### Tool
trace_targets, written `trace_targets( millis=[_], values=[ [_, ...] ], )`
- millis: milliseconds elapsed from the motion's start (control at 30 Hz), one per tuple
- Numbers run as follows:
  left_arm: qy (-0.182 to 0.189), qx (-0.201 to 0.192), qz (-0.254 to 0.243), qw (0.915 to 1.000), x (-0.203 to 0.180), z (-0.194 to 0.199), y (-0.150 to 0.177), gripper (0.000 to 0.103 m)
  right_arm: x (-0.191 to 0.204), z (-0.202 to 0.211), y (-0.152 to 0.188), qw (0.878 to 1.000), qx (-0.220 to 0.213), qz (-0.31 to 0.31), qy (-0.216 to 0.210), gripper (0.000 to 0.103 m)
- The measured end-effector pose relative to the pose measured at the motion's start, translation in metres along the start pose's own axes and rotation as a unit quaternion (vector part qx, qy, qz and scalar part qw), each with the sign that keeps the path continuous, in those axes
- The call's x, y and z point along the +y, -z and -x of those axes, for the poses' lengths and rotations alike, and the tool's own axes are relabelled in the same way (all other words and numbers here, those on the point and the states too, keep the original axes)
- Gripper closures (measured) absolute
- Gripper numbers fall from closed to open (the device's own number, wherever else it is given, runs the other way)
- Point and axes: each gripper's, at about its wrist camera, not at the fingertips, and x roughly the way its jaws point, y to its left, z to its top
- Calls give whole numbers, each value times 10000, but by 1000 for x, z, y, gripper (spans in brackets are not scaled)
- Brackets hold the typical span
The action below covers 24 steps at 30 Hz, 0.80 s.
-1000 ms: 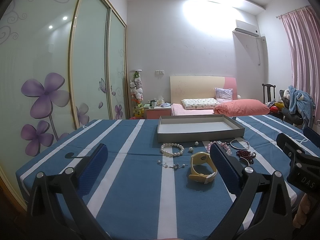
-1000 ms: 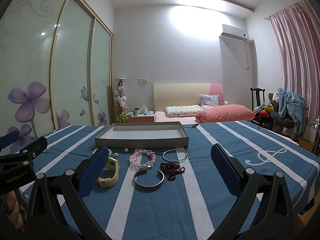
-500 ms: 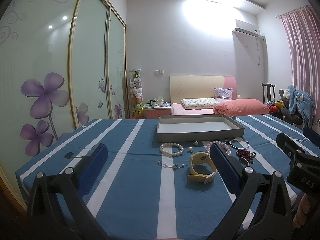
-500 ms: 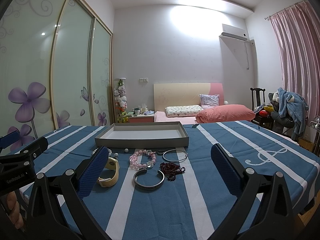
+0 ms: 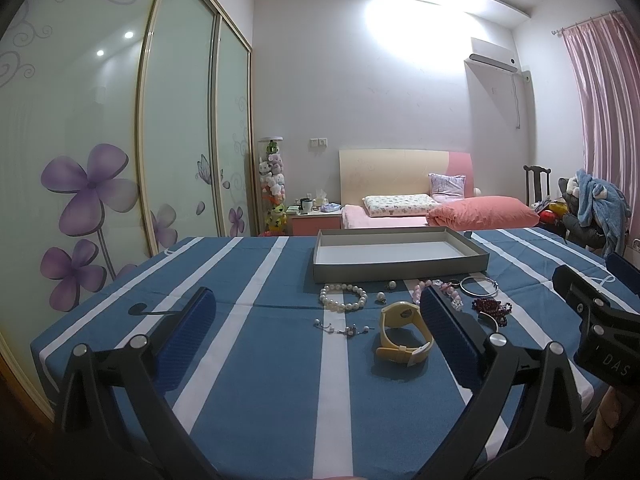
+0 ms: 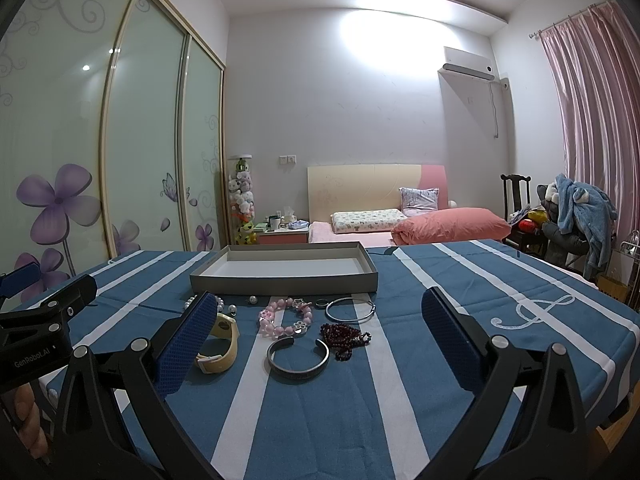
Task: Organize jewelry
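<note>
Striped blue cloth (image 6: 400, 400) held a tray (image 6: 280, 282), watch (image 5: 404, 336), bangles; bed (image 6: 360, 232) behind. Left tongs (image 5: 316, 338) and right tongs (image 6: 316, 338) gaped wide, holding nothing.

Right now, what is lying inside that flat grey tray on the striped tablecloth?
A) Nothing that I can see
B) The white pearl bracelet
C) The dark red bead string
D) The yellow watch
A: the grey tray shows only its bare white floor, while the yellow watch, the pearl bracelet and the dark red bead string all lie on the tablecloth in front of it.
</note>
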Motion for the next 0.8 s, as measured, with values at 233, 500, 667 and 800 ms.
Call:
trace_targets(
  millis=[233,500,667,800],
  values=[
    [1,5,-1,10000,0,0,0,4,0,0,0,10000,2,-2,0,2],
    [-5,29,5,10000,0,-1,0,4,-1,-1,0,10000,4,-2,3,2],
    [38,234,26,9997,-2,-14,5,4,0,-6,4,10000,65,-6,17,2],
    [57,567,-80,9983,3,-43,4,4,1,-11,7,9998,170,-28,31,2]
  ],
)
